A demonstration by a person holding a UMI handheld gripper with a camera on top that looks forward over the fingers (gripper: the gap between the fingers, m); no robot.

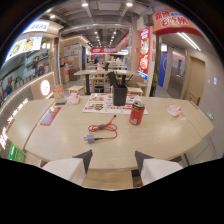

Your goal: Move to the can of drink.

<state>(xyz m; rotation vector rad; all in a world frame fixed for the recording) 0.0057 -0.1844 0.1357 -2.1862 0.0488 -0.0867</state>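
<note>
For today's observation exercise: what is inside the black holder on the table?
Dark sticks, probably chopsticks, poke up from the black holder beyond the red can. Their lower parts and the holder's bottom are hidden.

The room was a food court or small restaurant. A wide worktop of pale wood filled the front. Beyond it stood more wooden tables with stools. The ceiling was grey, with exposed pipes and round lamps that gave a bright light. On the right a pillar carried a red poster, and farther right there was a light door. On the left a counter stood under menu boards.
</note>
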